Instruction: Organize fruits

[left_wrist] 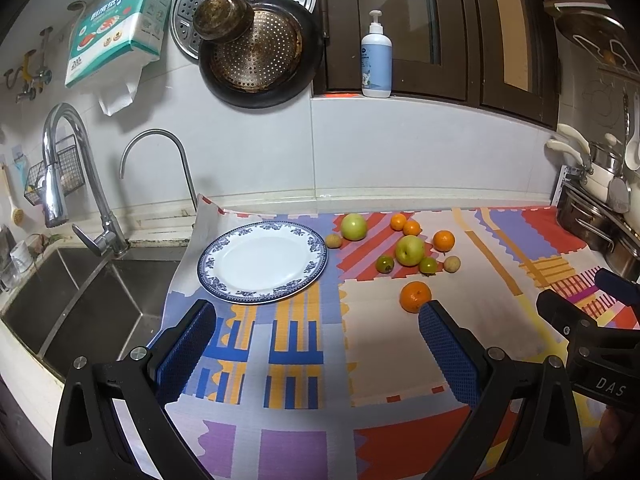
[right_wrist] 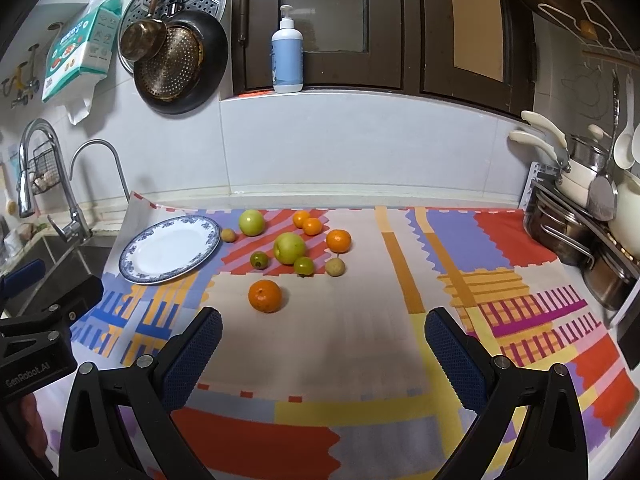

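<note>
1. Left gripper point(left_wrist: 316, 344): jaws spread wide, nothing between the blue pads; it hovers above the patterned mat point(left_wrist: 296, 364), with the blue-rimmed plate point(left_wrist: 262, 262) at its 12 o'clock.
2. Right gripper point(right_wrist: 322, 346): jaws likewise wide apart and empty, with the large orange point(right_wrist: 264, 296) at its 11 o'clock, nearest of all the fruit.
3. Fruit: all ten pieces lie loose on the mat at 3 o'clock of the plate, which holds nothing. The cluster comprises two green apples point(right_wrist: 289, 248) point(right_wrist: 251, 222), three smaller oranges point(right_wrist: 338, 241), two small green fruits point(right_wrist: 303, 266), and two small tan round fruits point(right_wrist: 335, 267), one of which point(right_wrist: 228, 235) lies just beside the plate rim.
4. Risk, rolling: every piece is round and the mat is flat; a pad that strikes a fruit off-centre would probably send it away, and the sink point(left_wrist: 80, 300), at 9 o'clock of the plate, is open.
5. Risk, crowding: the front apple touches or nearly touches the small green fruits, so jaws closing there could knock neighbours.
6. Risk, release: fruit set on the shallow plate may roll over the low rim.
7. Risk, collision: the two grippers sit close, each visible at the edge of the other's view, so simultaneous reaches could clash.
</note>
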